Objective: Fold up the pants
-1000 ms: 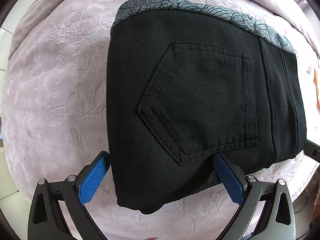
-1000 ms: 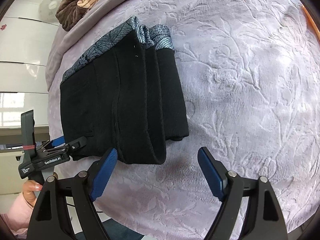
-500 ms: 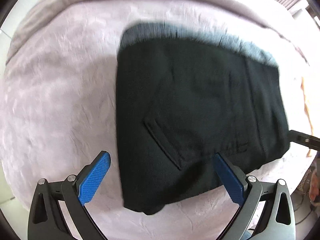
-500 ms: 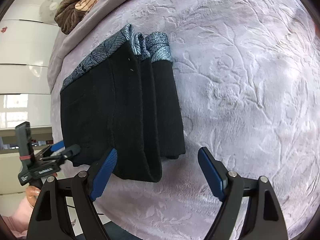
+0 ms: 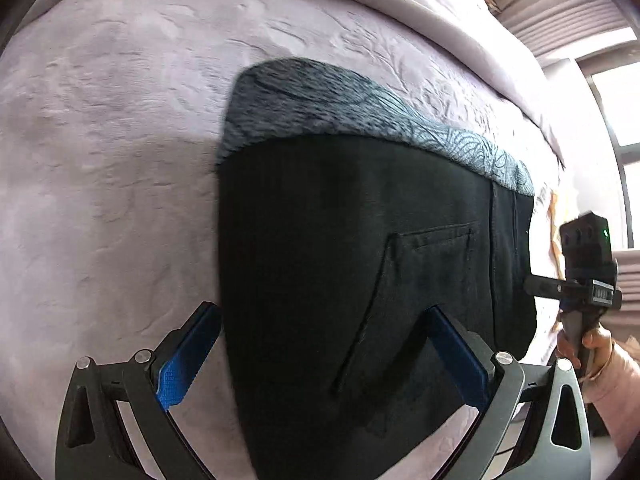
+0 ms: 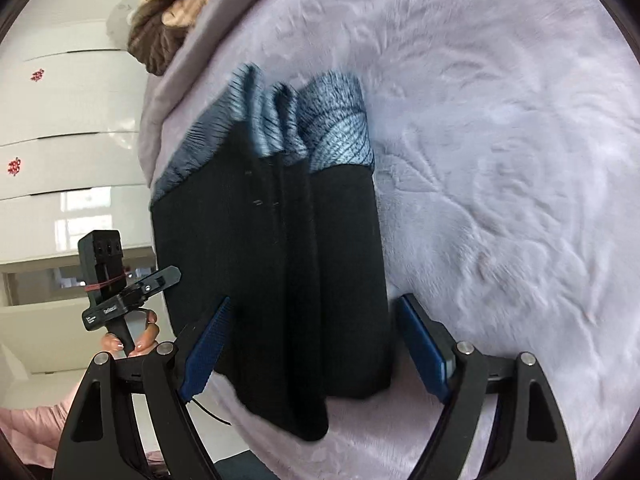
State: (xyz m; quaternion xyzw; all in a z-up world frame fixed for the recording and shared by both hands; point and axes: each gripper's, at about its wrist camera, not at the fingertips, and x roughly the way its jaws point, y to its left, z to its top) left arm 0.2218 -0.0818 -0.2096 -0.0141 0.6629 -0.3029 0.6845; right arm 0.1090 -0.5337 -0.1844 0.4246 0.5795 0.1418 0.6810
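Observation:
The black pants (image 5: 352,264) lie folded in a compact stack on the lilac bed cover (image 5: 104,184), grey patterned waistband (image 5: 320,108) at the far end, back pocket up. My left gripper (image 5: 320,352) is open; its blue pads straddle the near left part of the stack. In the right wrist view the pants (image 6: 280,280) show their layered folded edge. My right gripper (image 6: 316,344) is open, its pads on either side of the stack's near right end. Neither gripper holds cloth. The right gripper also shows in the left wrist view (image 5: 580,280), the left one in the right wrist view (image 6: 116,280).
The embossed lilac cover (image 6: 500,160) spreads wide to the right of the pants. A brown and tan knitted cloth (image 6: 172,12) lies at the bed's far corner. A white cabinet (image 6: 60,120) stands on the left. A window with blinds (image 5: 592,32) is at the far right.
Both grippers have moved forward and lower over the pants; the stack now sits between each pair of pads. The pants have kept their folded shape.

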